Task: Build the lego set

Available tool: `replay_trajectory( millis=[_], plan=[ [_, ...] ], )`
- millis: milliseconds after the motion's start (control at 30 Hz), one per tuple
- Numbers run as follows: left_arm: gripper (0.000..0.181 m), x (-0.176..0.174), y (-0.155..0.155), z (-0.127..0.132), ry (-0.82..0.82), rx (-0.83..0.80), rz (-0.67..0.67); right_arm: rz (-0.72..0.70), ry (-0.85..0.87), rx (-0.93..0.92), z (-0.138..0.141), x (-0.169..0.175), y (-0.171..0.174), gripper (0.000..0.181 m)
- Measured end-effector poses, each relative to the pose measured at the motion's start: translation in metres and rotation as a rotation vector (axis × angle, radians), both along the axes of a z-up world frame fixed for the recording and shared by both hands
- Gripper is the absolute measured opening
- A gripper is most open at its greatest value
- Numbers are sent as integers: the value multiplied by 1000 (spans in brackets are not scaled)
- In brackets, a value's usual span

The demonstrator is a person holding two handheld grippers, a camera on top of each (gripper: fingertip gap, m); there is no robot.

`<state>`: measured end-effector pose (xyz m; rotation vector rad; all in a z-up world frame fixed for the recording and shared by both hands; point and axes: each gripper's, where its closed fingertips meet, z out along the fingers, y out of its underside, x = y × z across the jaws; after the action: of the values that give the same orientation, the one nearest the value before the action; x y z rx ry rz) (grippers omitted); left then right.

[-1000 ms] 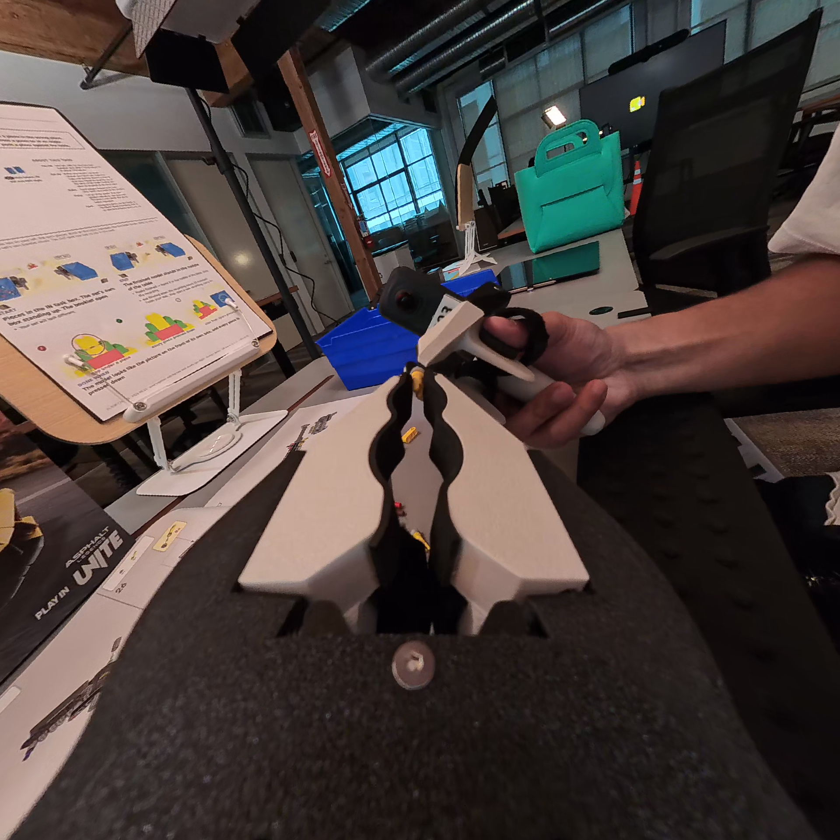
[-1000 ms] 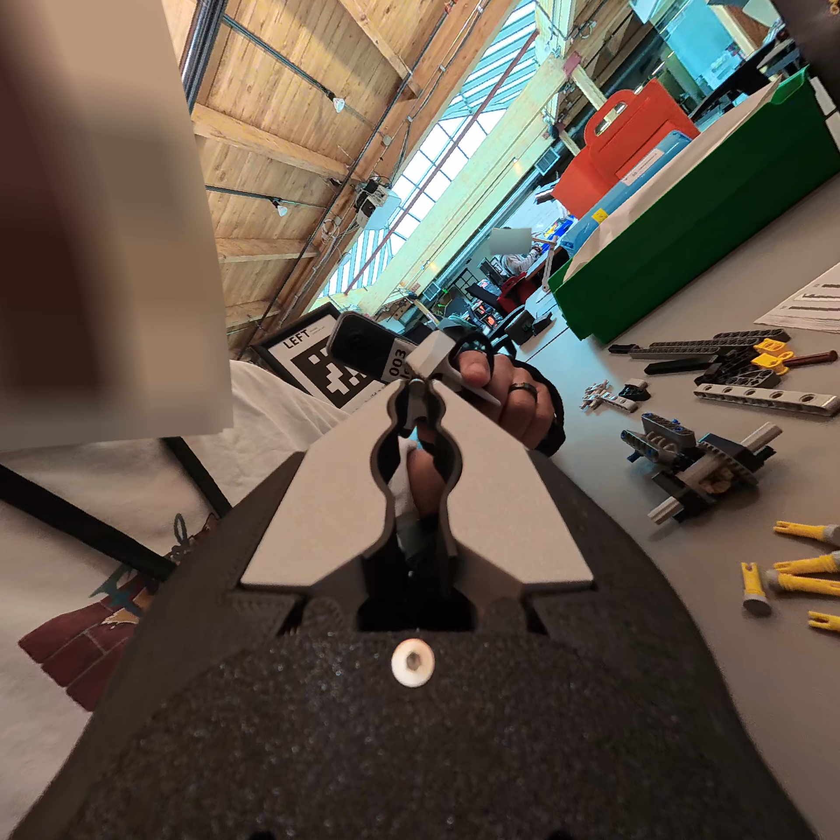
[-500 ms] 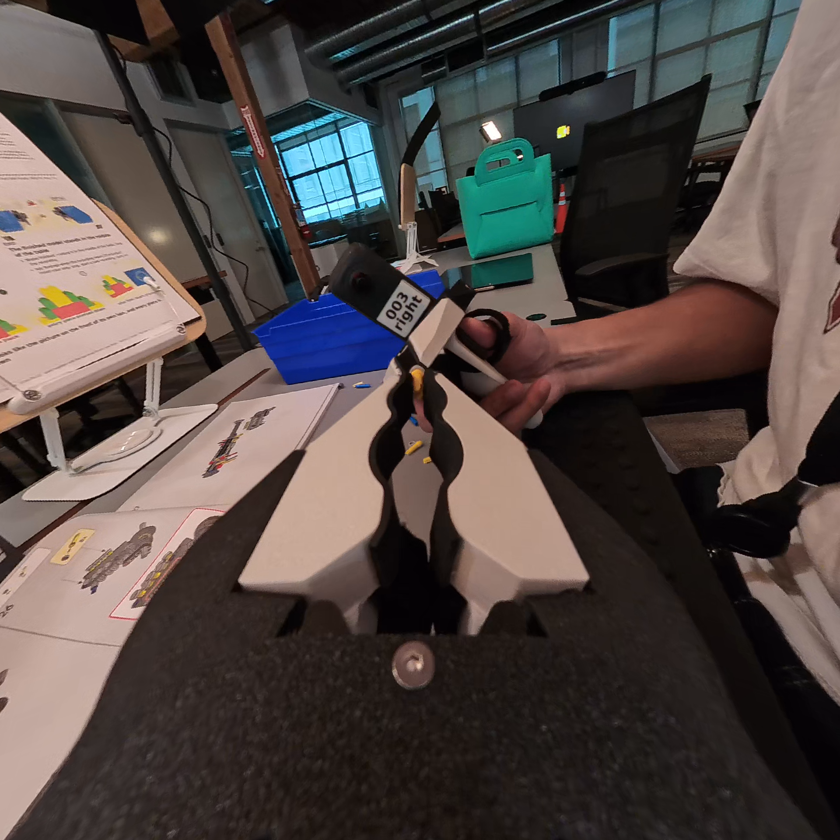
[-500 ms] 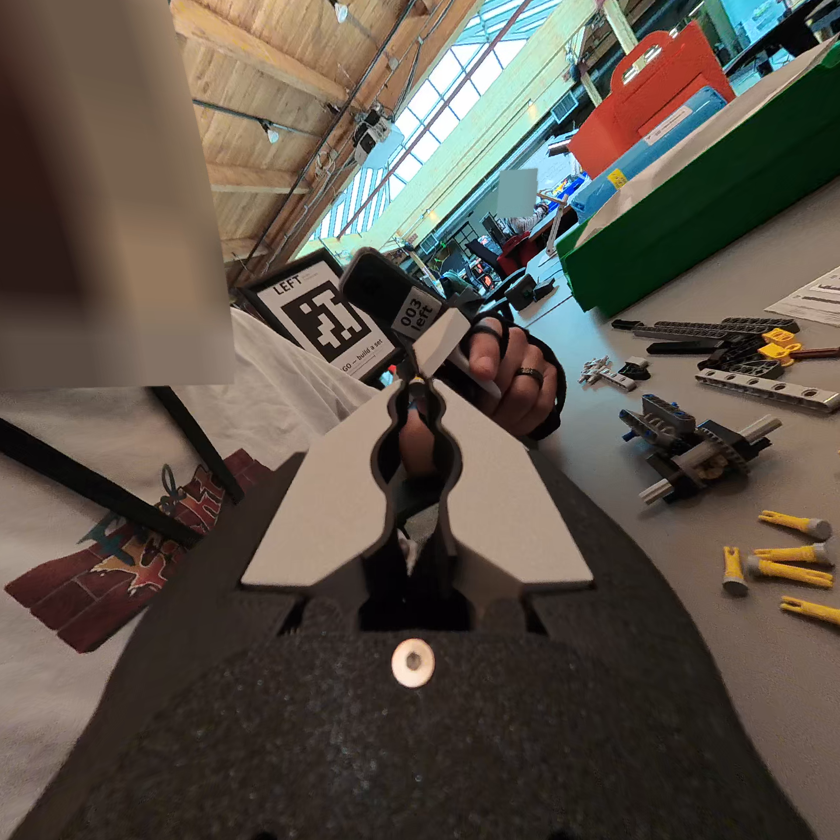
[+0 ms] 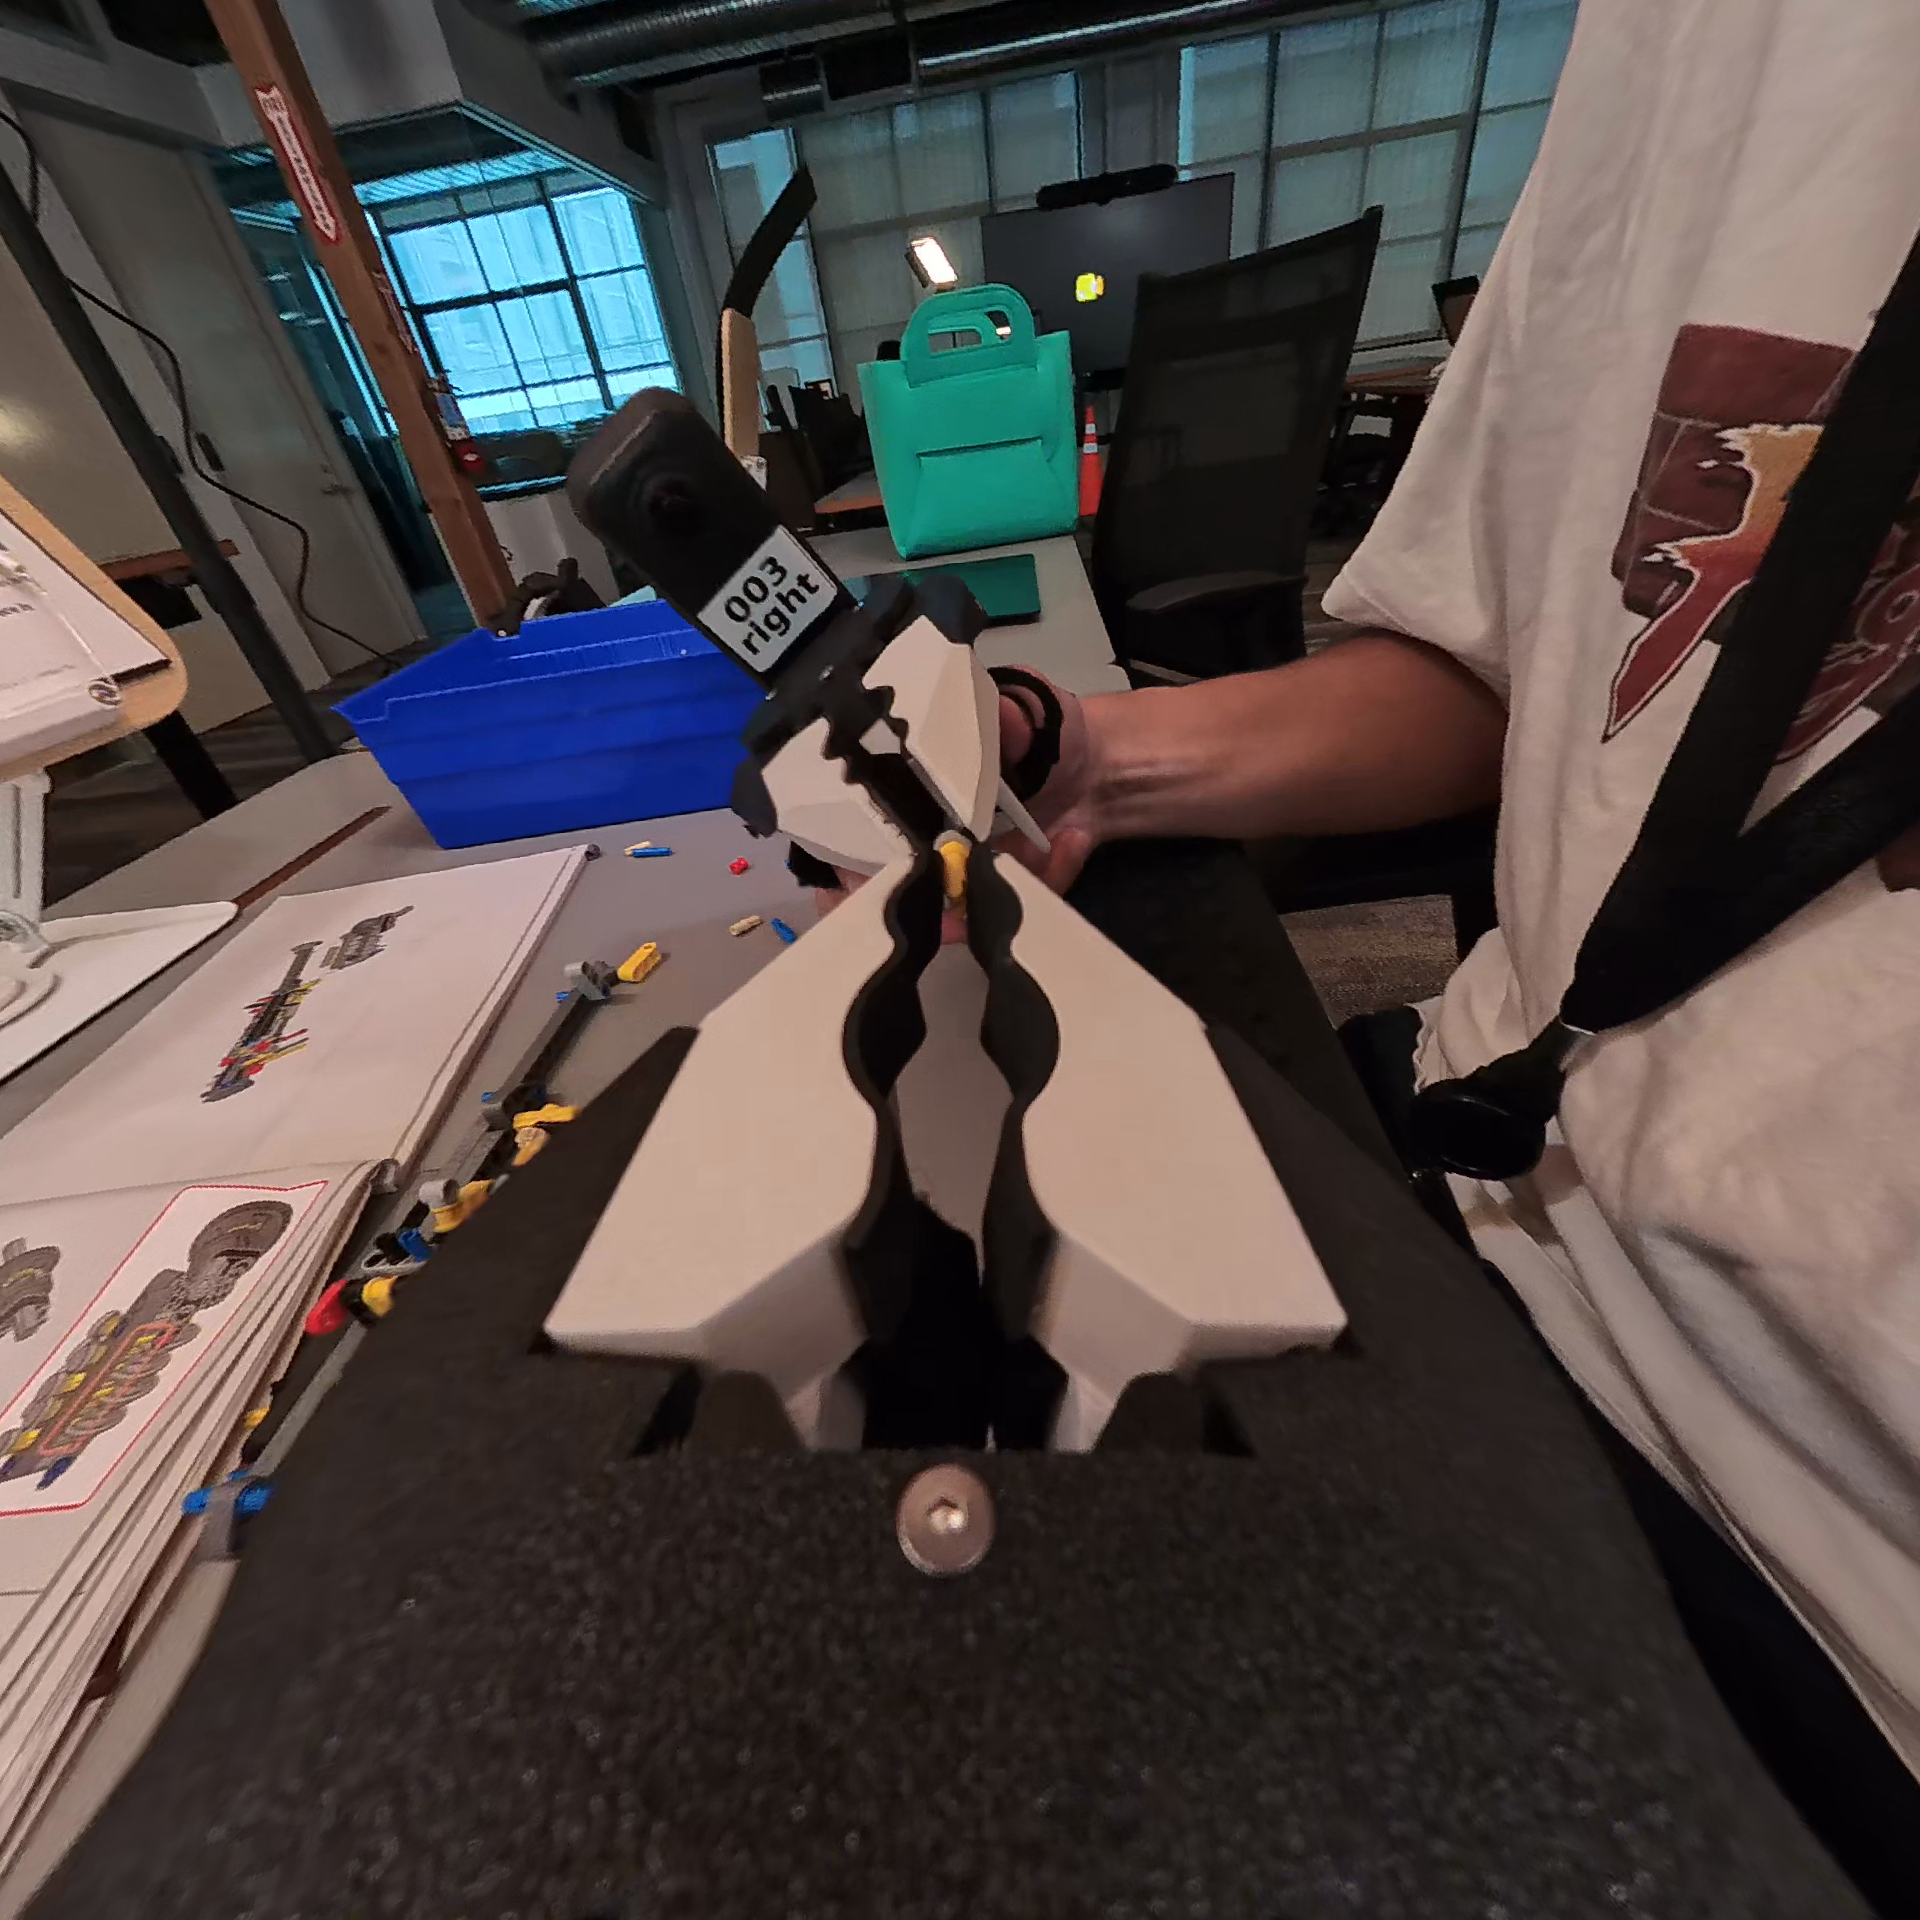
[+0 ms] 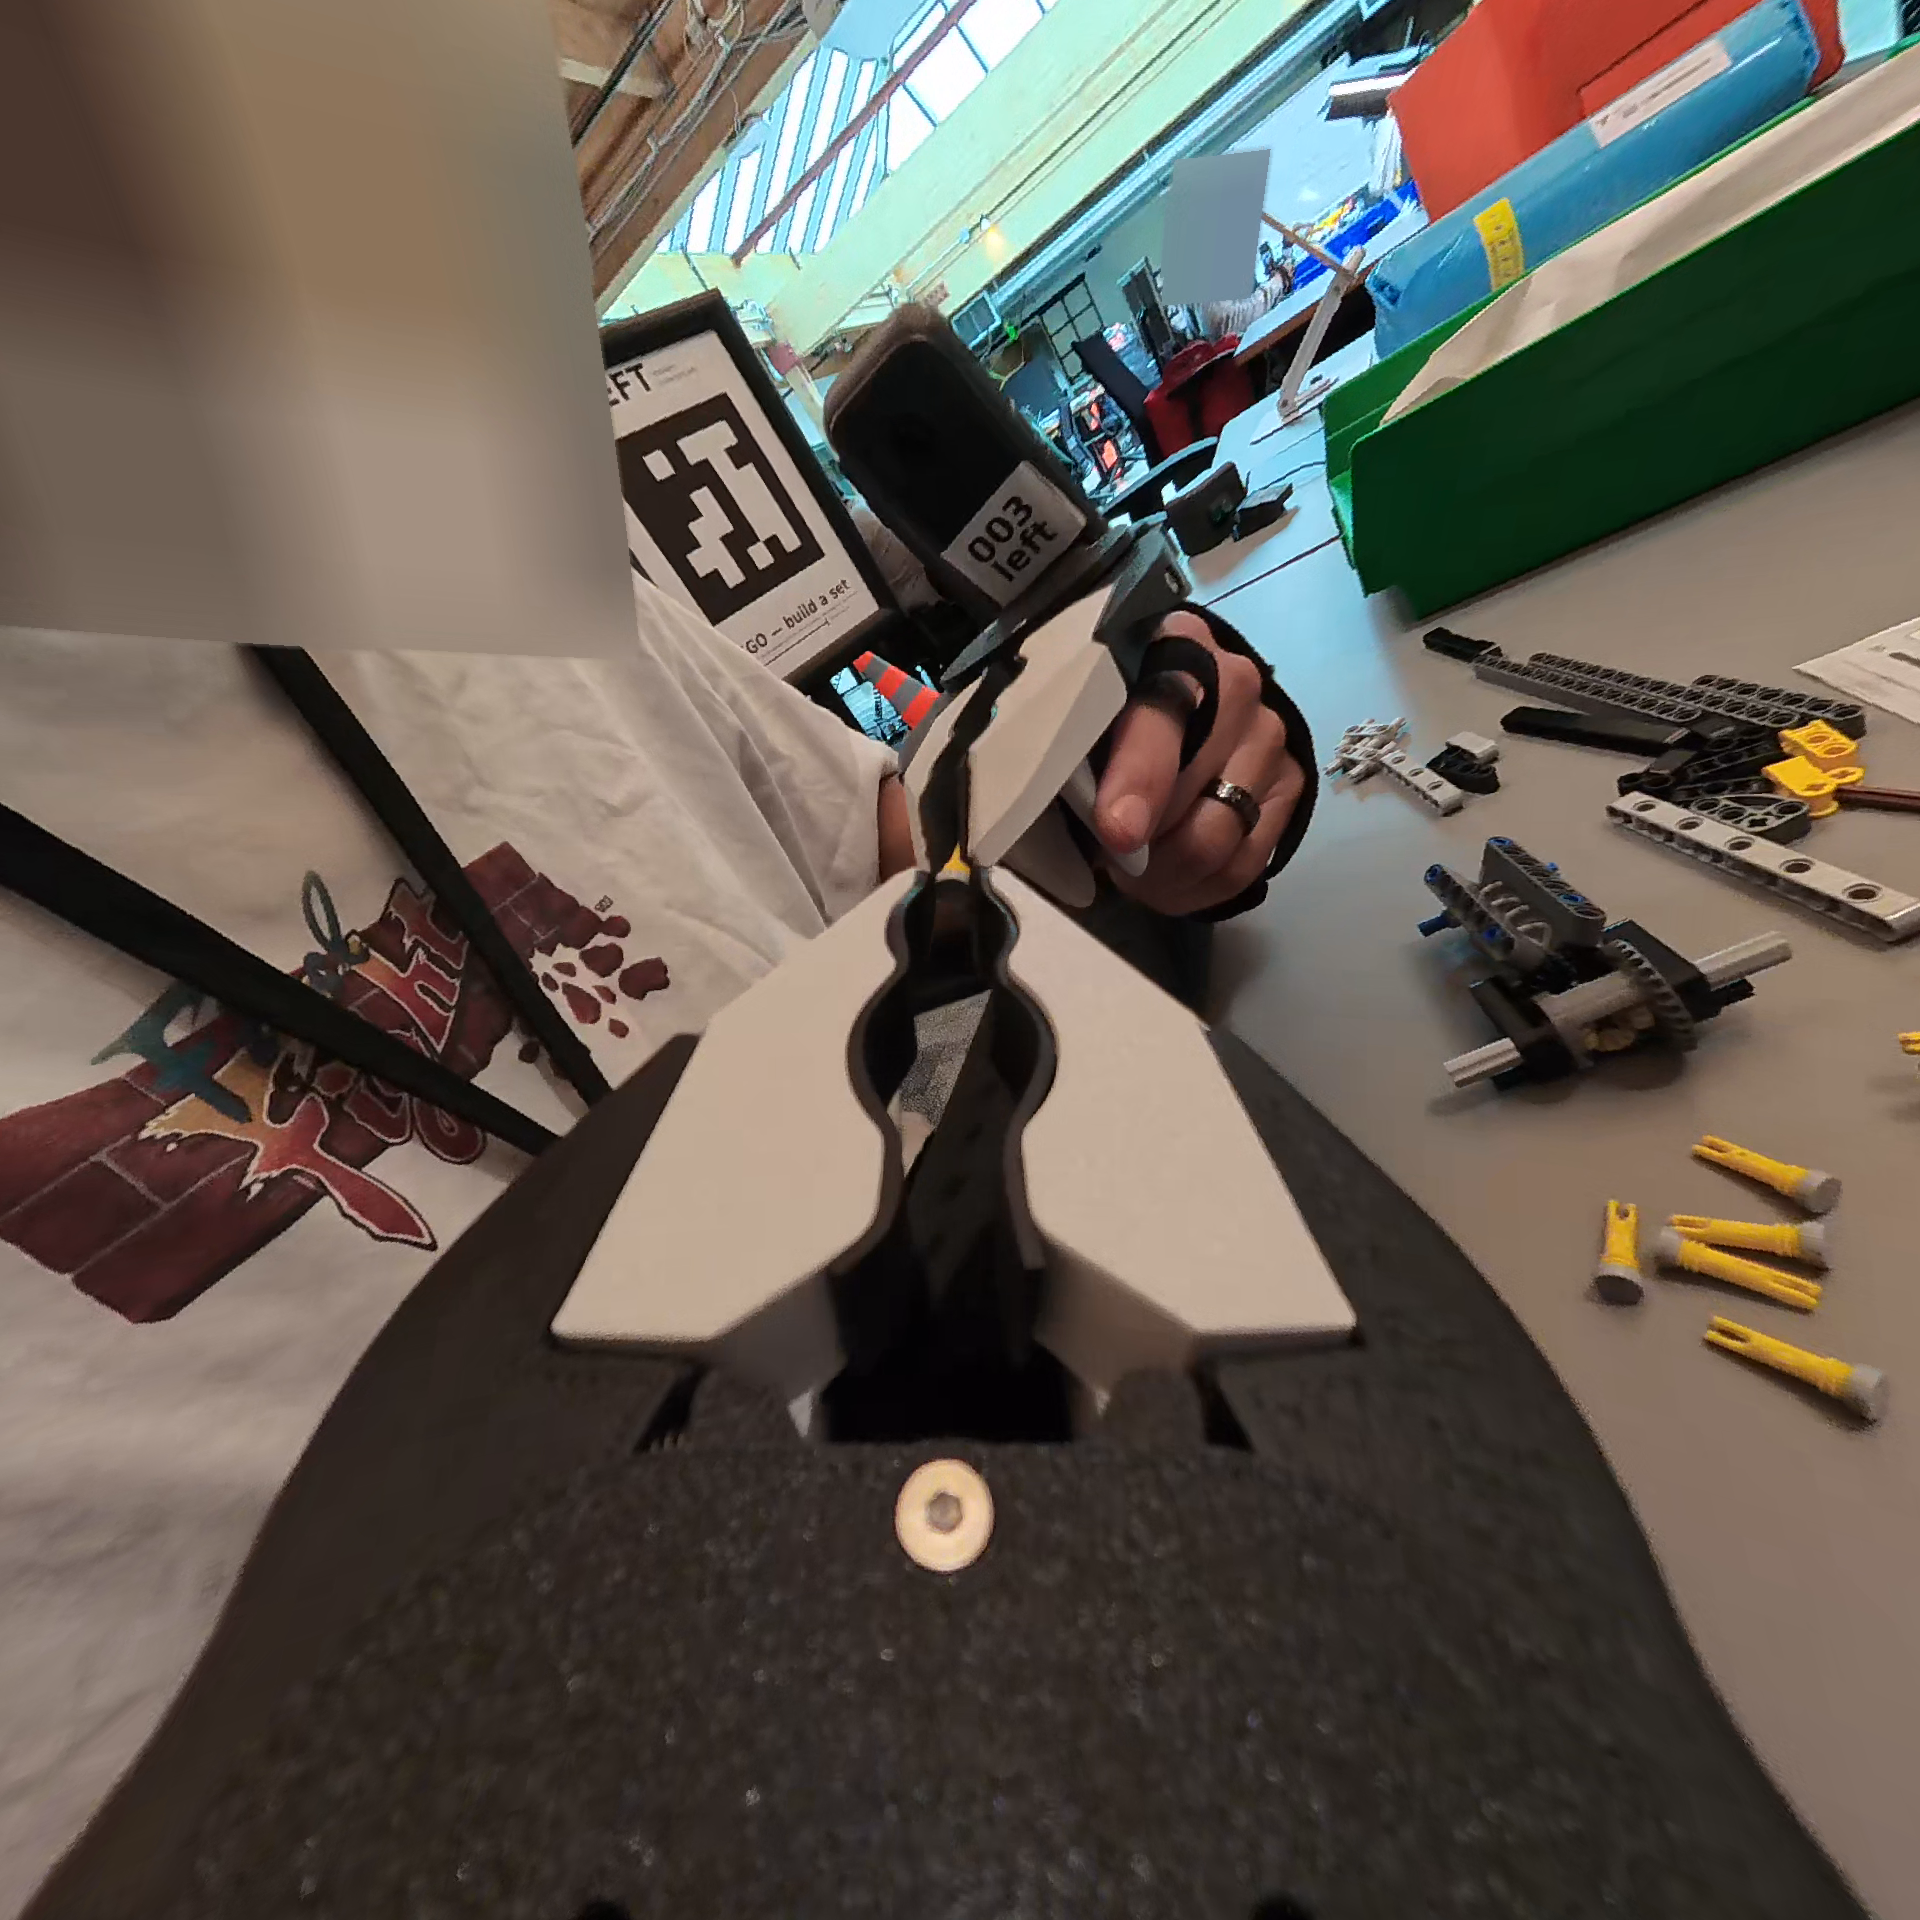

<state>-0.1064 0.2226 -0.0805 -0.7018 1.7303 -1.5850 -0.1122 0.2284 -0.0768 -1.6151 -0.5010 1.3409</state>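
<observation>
In the left wrist view an open instruction book [image 5: 239, 1049] lies at the left on the tabletop [image 5: 686, 914], with loose small pieces [image 5: 520, 1122] along its edge and a blue bin [image 5: 561, 717] behind. The left tool [image 5: 951, 883], drawn narrow, pinches a small yellow peg [image 5: 950, 869] at its tips. The right tool [image 5: 925, 831] meets it tip to tip, closed on the same peg. In the right wrist view a half-built grey and black assembly [image 6: 1590, 987] and yellow pins [image 6: 1745, 1247] lie on the tabletop at the right.

The left tongs [image 5: 951, 883] have swung toward the person's shirt [image 5: 1714, 831] — the instruction stand is gone from view.
</observation>
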Motion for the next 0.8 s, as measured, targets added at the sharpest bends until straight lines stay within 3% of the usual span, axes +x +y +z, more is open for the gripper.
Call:
replay_trajectory(
  millis=[267,467,800],
  plan=[
    [4,1,-1,-1,-9,17,7,3,23,-7,0,0,0,6],
    [4,12,14,6,-89,96,163,-102,111,-9,7,12,15,6],
    [4,13,10,6,-127,121,181,-86,117,2,6,10,11,6]
  ],
)
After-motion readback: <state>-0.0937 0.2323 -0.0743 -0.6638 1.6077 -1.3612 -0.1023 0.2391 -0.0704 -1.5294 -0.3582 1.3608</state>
